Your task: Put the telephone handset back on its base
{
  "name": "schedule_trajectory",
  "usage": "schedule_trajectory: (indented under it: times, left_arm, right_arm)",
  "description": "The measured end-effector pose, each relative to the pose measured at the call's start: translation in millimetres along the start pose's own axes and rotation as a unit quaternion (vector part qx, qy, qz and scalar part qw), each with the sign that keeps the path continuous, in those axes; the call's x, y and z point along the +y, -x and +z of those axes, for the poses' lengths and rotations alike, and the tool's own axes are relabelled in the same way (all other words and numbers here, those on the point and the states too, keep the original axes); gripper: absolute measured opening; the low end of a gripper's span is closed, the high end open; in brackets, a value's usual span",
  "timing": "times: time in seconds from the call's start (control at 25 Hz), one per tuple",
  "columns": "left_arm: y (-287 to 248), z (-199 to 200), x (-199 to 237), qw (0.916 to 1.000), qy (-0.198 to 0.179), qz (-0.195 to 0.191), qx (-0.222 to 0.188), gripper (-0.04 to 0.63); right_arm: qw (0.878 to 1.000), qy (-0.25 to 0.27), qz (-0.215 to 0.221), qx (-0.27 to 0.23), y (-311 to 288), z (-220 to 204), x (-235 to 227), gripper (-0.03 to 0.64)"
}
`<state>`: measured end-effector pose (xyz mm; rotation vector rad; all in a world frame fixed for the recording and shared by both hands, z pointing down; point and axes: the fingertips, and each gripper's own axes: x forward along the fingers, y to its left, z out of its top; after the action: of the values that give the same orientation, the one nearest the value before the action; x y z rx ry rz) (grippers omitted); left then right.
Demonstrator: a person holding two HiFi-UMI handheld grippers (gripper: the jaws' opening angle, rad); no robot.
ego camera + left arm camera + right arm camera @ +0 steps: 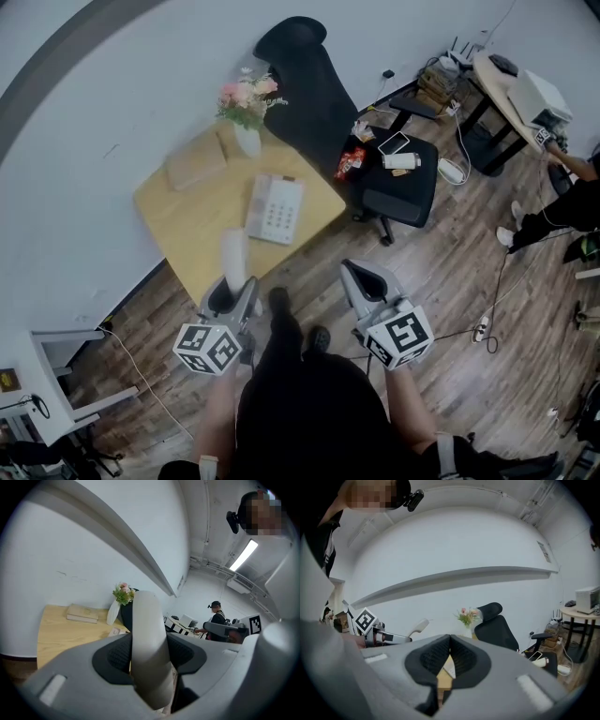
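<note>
A white telephone base (pixel 275 208) with a keypad lies on the light wooden table (pixel 178 220), and its cradle side is bare. My left gripper (pixel 232 286) is shut on the white handset (pixel 234 253), which stands upright off the table's near edge. In the left gripper view the handset (pixel 149 644) fills the gap between the dark pads (pixel 119 656). My right gripper (pixel 362 278) hangs over the wooden floor to the right of the table, shut with nothing in it. The right gripper view shows its jaws (pixel 449 654) closed together, with the held handset (pixel 419 626) off to the left.
A vase of flowers (pixel 247 114) and a tan book (pixel 196 161) sit at the table's far side. A black office chair (pixel 319 103) with small items on its seat stands right of the table. Farther right are a desk (pixel 502 89), a person (pixel 567 192) and floor cables.
</note>
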<state>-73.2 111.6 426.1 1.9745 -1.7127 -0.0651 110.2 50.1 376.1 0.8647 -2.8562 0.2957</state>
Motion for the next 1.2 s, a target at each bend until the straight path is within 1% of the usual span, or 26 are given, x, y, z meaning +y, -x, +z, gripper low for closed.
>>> schedule_trajectory:
  times: [0.32, 0.68, 1.2]
  left_arm:
    - [-39.8, 19.8, 35.2, 0.9998, 0.001, -0.014, 0.017, 0.219]
    - [-75.5, 40.4, 69.4, 0.9989, 0.002, -0.034, 0.032, 0.219]
    - [-110.1, 43.4, 103.3, 0.9958, 0.002, -0.064, 0.066, 0.219]
  right_arm:
    - [1.0, 0.01, -0.014, 0.014, -49.2, 13.0, -14.8, 0.002]
    - [0.999, 0.018, -0.025, 0.012, -96.3, 31.1, -23.5, 0.002]
    - [0.998, 0.016, -0.062, 0.023, -133.1, 30.0, -29.6, 0.002]
